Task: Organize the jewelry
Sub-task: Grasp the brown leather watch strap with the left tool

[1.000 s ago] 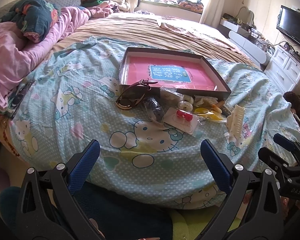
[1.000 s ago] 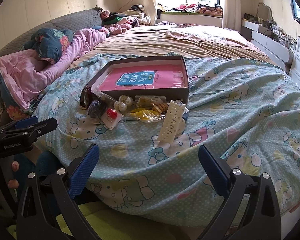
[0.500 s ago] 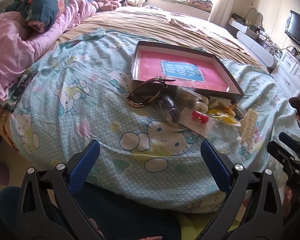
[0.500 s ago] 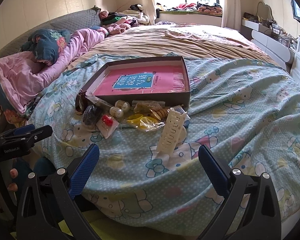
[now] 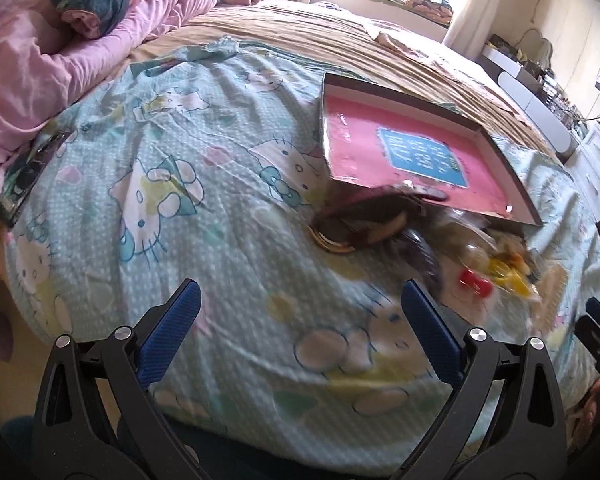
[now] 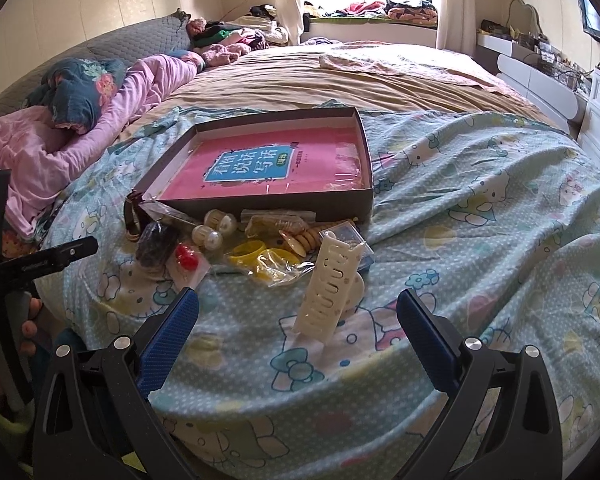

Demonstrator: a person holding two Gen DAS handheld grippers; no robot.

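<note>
Nothing sorted yet. Box (image 6: 364, 196) holds only a pink book (image 6: 260, 170). Jewelry pile (image 6: 256, 244) loose on bedspread (image 6: 479, 240), just in front of box. Left gripper (image 5: 300, 336) and right gripper (image 6: 298, 330) both spread wide, empty, short of pile. All items left to place.

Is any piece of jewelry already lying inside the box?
No, the box holds only a pink sheet; the jewelry pile lies on the blanket before it.

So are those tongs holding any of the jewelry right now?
No, nothing is held. The left tongs and right tongs are both open and empty, hovering short of the jewelry pile on the bed.
</note>
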